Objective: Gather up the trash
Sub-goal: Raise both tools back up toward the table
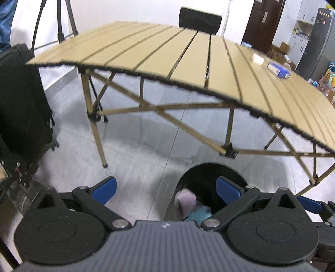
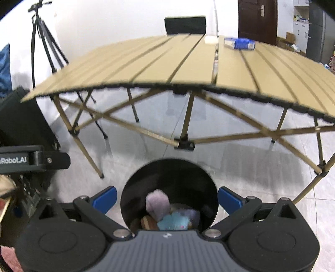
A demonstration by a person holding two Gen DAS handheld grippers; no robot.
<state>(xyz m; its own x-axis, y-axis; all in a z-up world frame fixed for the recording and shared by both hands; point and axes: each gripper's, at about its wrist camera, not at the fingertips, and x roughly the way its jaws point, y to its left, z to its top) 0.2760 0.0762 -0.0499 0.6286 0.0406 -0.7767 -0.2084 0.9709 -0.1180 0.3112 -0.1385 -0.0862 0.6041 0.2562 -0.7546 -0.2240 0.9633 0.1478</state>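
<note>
A black round bin (image 2: 169, 177) stands on the floor in front of the slatted tan table (image 2: 146, 62). It holds crumpled trash: a pale purple piece (image 2: 157, 202), a blue piece (image 2: 173, 222) and a brown piece. My right gripper (image 2: 167, 198) is open and empty, right above the bin. My left gripper (image 1: 166, 192) is open and empty, a little left of the bin (image 1: 201, 180), where the purple piece (image 1: 185, 199) shows. On the table's far side lie a cream box (image 2: 210, 39) and a blue and white pack (image 2: 239, 43), also in the left wrist view (image 1: 278, 70).
A black chair back (image 2: 185, 25) stands behind the table. A tripod (image 2: 41, 39) stands at the left by the wall. A black bag (image 1: 21, 104) sits on the floor at the left. The left gripper's body (image 2: 33, 160) shows at the right view's left edge. A dark door (image 2: 257, 18) is at the back.
</note>
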